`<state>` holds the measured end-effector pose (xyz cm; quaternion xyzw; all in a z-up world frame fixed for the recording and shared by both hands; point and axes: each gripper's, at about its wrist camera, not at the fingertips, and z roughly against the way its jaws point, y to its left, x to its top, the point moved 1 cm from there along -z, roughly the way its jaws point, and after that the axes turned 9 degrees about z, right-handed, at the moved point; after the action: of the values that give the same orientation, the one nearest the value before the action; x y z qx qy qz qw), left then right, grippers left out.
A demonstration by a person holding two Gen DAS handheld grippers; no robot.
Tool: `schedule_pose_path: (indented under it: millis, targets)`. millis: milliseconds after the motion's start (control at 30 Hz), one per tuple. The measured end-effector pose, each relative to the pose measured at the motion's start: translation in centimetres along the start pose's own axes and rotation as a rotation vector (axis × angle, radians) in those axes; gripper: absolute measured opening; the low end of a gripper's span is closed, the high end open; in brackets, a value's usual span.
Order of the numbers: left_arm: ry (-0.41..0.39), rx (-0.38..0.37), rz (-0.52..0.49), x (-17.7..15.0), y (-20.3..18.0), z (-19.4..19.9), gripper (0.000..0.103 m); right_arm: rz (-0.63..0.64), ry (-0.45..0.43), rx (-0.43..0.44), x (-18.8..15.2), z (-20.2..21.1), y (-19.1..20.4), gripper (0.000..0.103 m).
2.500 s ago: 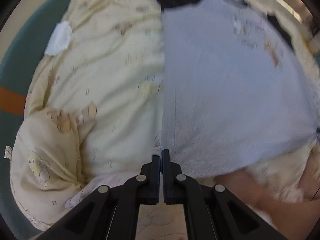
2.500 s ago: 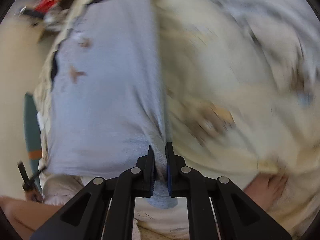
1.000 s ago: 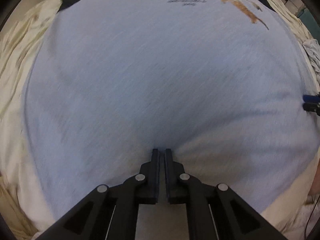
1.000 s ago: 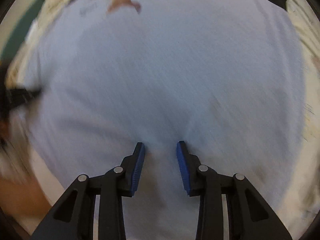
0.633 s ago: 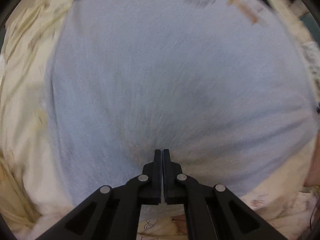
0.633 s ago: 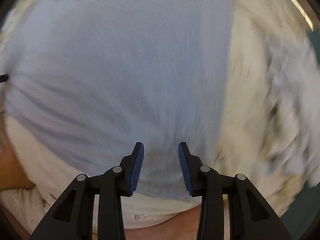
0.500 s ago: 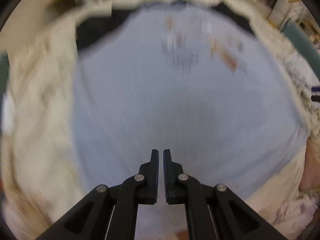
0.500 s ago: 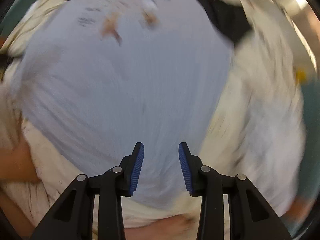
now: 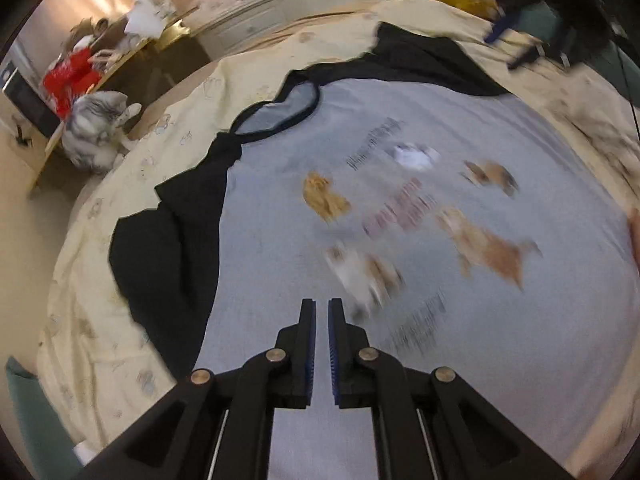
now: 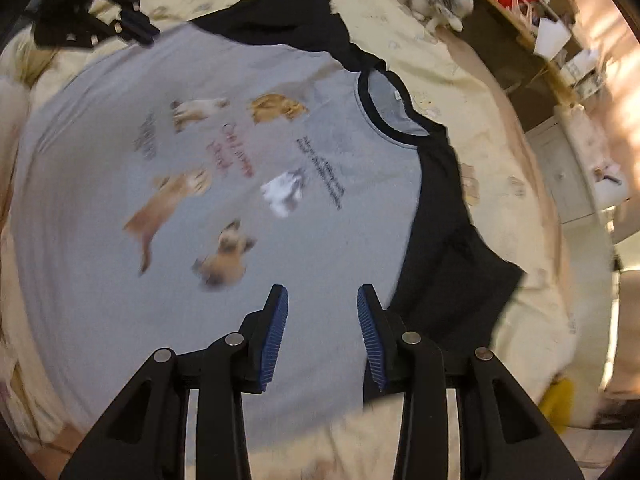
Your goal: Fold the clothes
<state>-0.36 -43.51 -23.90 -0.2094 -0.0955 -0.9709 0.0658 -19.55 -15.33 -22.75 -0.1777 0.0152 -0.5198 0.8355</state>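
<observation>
While the grey cotton T-shirt with black sleeves, black collar and printed cats (image 9: 460, 280) lies spread front-up on the pale yellow patterned bedspread (image 9: 80, 280), both tools hang above its lower half without touching it. The left tool (image 9: 319, 308) has its blue-padded fingers almost together, with only a narrow slit between them and nothing in it. The right tool (image 10: 322, 300) stands with its fingers well apart and empty, over the grey cloth just beside the seam of one black sleeve (image 10: 452, 248). The shirt covers most of the bed, its neckline toward the far edge and its sleeves stretched out to either side. Past that far edge, a grey tabby cat (image 9: 94, 132) sits by a cluttered wooden shelf (image 10: 536, 36) holding red and white items. From the left wrist view, the other tool shows dark and blurred near the bed's far right corner.
</observation>
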Motion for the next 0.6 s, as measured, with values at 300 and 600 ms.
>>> schedule_pose_path:
  millis: [300,600]
  targets:
    - [0.037,-0.086,0.092,5.8,-3.0,-8.4,0.006,0.095,-0.083,0.069,4.9,-7.5,-0.9,0.080]
    - [0.134,-0.134,0.112,4.5,-3.6,-15.5,0.007,0.286,-0.090,0.194,7.0,-15.1,0.9,0.099]
